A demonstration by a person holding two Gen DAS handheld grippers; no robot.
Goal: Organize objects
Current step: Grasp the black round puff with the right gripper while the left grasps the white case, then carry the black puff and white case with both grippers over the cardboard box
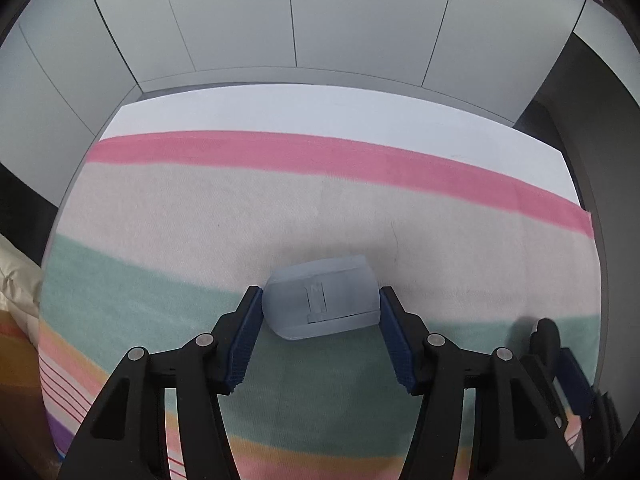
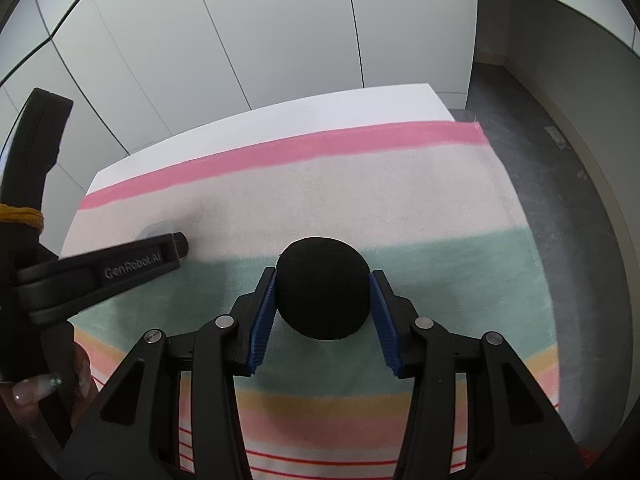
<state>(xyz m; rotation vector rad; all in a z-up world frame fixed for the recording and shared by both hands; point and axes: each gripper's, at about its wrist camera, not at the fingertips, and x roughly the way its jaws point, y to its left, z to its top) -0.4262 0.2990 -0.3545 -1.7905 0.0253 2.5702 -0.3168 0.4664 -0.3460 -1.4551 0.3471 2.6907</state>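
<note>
**Gripping a clear case and a black ball over the striped cloth**

Sitting low in the centre of the left wrist view, a pale translucent plastic case (image 1: 322, 300) with a rounded far edge is clamped between the blue ribbed pads (image 1: 244, 340) of the left gripper (image 1: 320, 306), one pad against each of its short sides. In the right wrist view, a matte black foam ball (image 2: 323, 288) fills the middle of the frame, pinched on its left and right flanks by the right gripper (image 2: 323, 294).

Under both lies a striped woven cloth (image 1: 200, 216) with bands of pink, cream, mint green, orange and thin red lines. It covers most of a white table (image 1: 320, 108), whose bare strip shows along the upper edge of the cloth. Whether either object touches the cloth cannot be told.

At the left edge of the right wrist view, the left gripper's black body crosses the frame, and a hand (image 2: 28, 396) with long decorated nails grips its handle in the lower left corner. Pale panelled walls (image 2: 240, 20) fill the top of both views.
</note>
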